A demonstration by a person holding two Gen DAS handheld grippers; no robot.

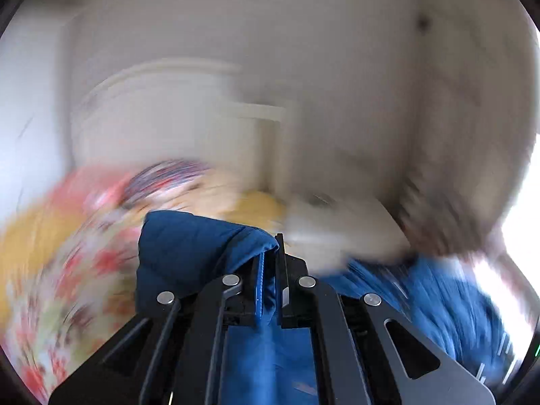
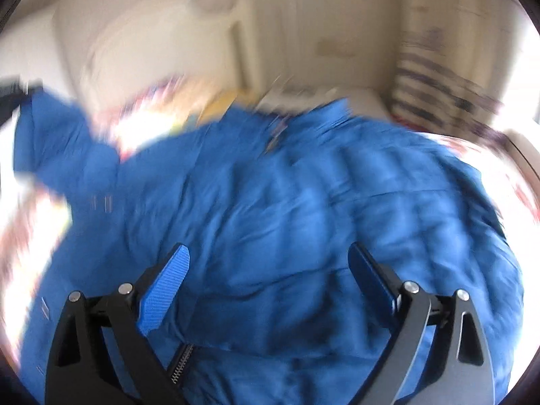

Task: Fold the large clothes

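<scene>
A large blue quilted jacket [image 2: 287,202] lies spread over a flowered bedspread, blurred by motion. In the left wrist view a fold of the jacket's blue fabric [image 1: 202,246] bulges past the fingertips, and my left gripper [image 1: 270,253] is shut on it, the cloth pinched between the pads. In the right wrist view my right gripper [image 2: 270,263] hovers over the jacket's middle with its jaws wide apart and nothing between the blue pads [image 2: 165,290]. A zipper [image 2: 182,361] shows near the bottom. One sleeve [image 2: 57,141] stretches up to the far left.
The flowered bedspread [image 1: 50,287] in red, yellow and white covers the bed around the jacket. A pale wall and cupboard [image 1: 185,111] stand behind. A striped cloth [image 2: 438,77] hangs at the back right, by bright window light.
</scene>
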